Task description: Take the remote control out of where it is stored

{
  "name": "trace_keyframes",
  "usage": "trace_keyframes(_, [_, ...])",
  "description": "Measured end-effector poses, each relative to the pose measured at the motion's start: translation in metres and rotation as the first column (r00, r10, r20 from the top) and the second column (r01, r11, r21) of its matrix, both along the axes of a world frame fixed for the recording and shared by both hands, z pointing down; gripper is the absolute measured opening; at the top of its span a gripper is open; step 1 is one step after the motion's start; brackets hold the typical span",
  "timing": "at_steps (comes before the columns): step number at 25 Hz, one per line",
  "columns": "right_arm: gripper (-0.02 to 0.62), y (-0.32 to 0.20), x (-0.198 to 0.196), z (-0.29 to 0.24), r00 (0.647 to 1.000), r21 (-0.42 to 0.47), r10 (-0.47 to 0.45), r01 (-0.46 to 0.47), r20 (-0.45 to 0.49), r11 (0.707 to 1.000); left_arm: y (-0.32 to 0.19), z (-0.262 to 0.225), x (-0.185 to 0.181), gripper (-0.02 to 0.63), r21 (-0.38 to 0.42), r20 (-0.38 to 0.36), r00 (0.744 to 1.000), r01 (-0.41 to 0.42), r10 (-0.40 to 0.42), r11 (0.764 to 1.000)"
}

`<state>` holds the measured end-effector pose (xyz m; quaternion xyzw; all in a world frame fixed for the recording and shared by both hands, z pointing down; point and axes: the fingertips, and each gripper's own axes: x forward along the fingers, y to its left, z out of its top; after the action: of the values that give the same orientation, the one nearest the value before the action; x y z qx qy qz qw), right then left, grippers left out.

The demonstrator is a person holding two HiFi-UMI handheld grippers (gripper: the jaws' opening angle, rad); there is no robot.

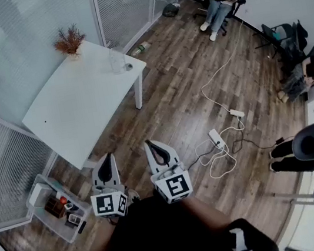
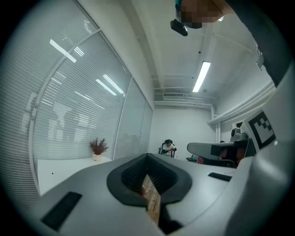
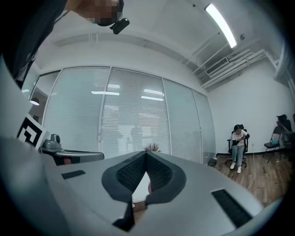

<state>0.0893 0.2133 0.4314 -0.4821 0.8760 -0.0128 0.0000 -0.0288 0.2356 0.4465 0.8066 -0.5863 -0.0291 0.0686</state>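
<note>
Down left of the left tool (image 1: 108, 159), see a clear bin (image 1: 48, 225) of small things on the floor, remote not told apart among them; find left tool and right tool (image 1: 150, 146) both pressed together, empty.

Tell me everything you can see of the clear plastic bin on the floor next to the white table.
The clear plastic bin is a shallow, see-through rectangular tub with no lid on, sitting flat on the wooden floor by the white table's near corner. It holds a white box, something brown, a small red item and dark objects too small to identify.
</note>
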Motion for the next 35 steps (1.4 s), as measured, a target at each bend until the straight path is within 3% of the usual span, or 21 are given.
trace_keyframes(15, [0.0,-0.002,-0.002,-0.002,1.0,0.004,-0.01,0.01,0.018,1.0,0.003,-0.001,0.003,0.005,0.01,0.002,1.0,0.003,-0.003,1.0])
trace_keyframes(27, [0.0,-0.01,0.017,-0.006,0.999,0.016,-0.04,0.039,0.017,0.999,-0.01,-0.003,0.029,0.005,0.006,0.001,1.0,0.001,-0.001,1.0])
trace_keyframes(35, [0.0,-0.027,0.047,-0.007,0.996,0.018,-0.072,0.071,0.045,0.997,-0.027,0.0,0.062,0.005,-0.009,0.007,0.999,0.043,-0.043,0.999])
